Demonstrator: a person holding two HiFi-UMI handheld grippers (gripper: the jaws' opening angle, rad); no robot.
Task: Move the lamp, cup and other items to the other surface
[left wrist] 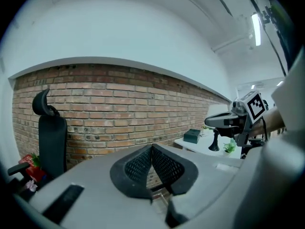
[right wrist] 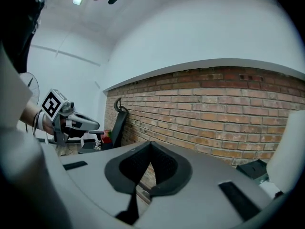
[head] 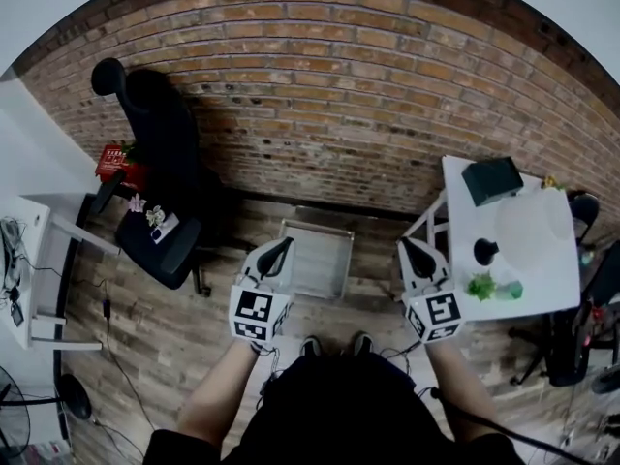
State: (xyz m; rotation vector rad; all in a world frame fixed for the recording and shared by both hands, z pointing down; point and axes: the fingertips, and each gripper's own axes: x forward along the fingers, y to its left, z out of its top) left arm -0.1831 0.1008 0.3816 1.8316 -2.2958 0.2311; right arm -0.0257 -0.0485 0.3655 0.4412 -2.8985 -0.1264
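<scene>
A white table [head: 557, 269] at the right carries a lamp with a black base [head: 484, 251], a dark green box [head: 492, 179], a small green plant [head: 480, 286] and a small green item [head: 513, 290] that may be the cup. My left gripper [head: 283, 247] and right gripper [head: 411, 247] are held side by side over the floor, away from that table. Both are shut with nothing between their jaws. In the left gripper view the shut left gripper [left wrist: 152, 149] faces the brick wall, with the lamp [left wrist: 215, 141] and box [left wrist: 193, 136] off to the right. The right gripper [right wrist: 151, 147] faces the wall too.
A black office chair [head: 160, 197] stands at the left by the brick wall [head: 329, 95], with a red item [head: 116, 163] beside it. Another white table [head: 34, 260] sits at the far left. A metal tray frame [head: 315, 255] lies on the wooden floor between the grippers.
</scene>
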